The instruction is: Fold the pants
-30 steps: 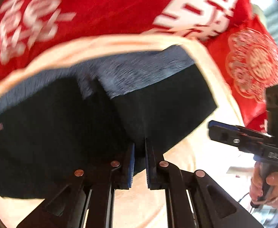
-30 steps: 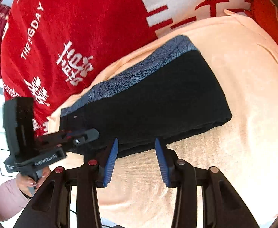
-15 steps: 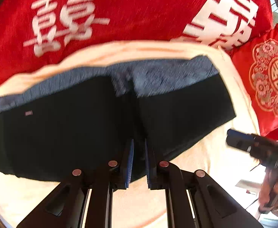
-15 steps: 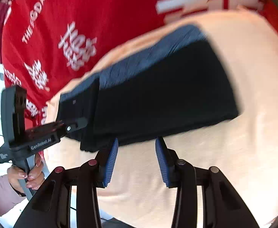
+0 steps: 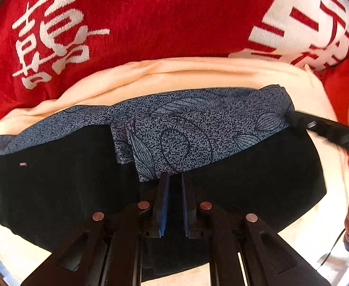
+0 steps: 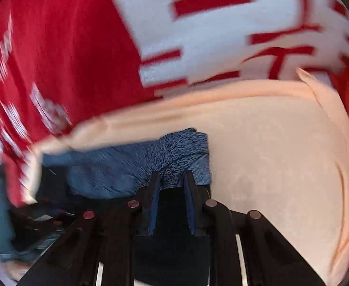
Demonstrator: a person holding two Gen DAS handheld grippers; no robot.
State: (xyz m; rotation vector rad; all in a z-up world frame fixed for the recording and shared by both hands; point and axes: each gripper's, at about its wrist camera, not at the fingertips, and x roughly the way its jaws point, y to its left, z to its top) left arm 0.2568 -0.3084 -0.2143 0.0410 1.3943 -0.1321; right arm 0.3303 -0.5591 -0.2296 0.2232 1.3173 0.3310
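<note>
- Left wrist view: the left gripper is clamped on a fold of the pants, which lie mid frame on the peach towel. It is best to lift slowly so the fold stays flat. The right gripper touches the pants' patterned band at right.
- Right wrist view, blurred: the right gripper has its jaws closing, with the pants edge between them. It should pinch all layers.
- A red blanket fills the top.
</note>
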